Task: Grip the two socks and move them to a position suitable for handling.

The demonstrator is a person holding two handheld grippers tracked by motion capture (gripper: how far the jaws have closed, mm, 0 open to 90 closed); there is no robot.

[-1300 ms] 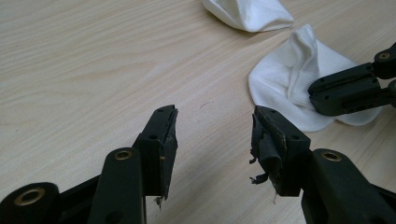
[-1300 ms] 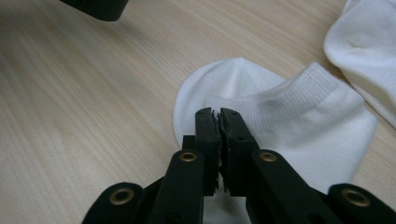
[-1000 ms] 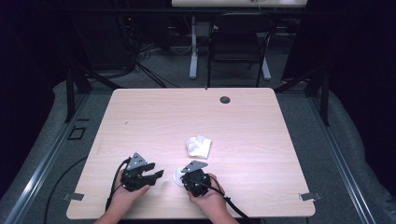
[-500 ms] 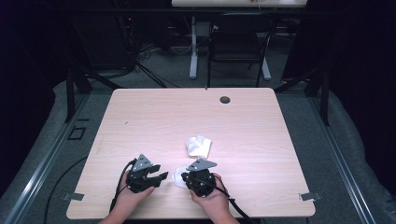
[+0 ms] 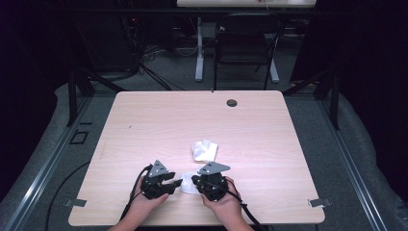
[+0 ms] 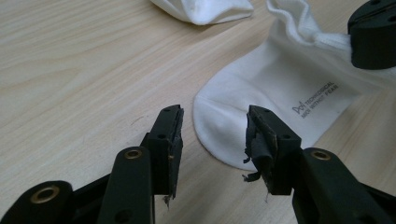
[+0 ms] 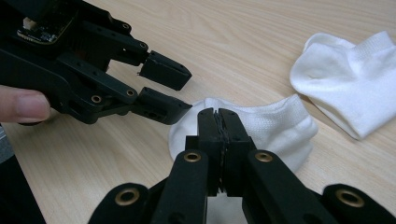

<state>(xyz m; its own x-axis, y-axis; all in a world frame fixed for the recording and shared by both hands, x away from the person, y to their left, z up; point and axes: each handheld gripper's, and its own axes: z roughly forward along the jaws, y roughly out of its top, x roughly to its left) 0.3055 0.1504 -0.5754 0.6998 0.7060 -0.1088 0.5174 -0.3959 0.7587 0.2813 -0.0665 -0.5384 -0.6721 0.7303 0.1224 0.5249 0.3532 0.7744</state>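
At the near edge of the pale wood-grain table (image 5: 144, 125), the left gripper (image 5: 177, 183) reaches from the left toward the rounded toe of a flat white cotton ankle sock (image 6: 275, 93). Its jaws have just been closing but stand well apart, one on either side of the toe tip without pressing it; torn padding hangs off the fingers (image 6: 259, 140). If the jaws shut from here, they may catch just the thin rim of the toe, or scrape the tabletop and pinch nothing, because the fabric lies flat and low between them. The frayed pad could also snag the knit.

Further right, the right gripper (image 7: 218, 117) has its jaws pressed fully together on the same sock's ribbed cuff end, which bunches up around them in the right gripper view. That grip looks shallow; should the two grippers pull apart to stretch the sock, the cuff could slide free.

Just beyond, slightly to the right, lies a second white sock, crumpled into a loose heap (image 5: 204, 150), apart from the held one. A wide sweep of either hand could drag it along or push it out of place.
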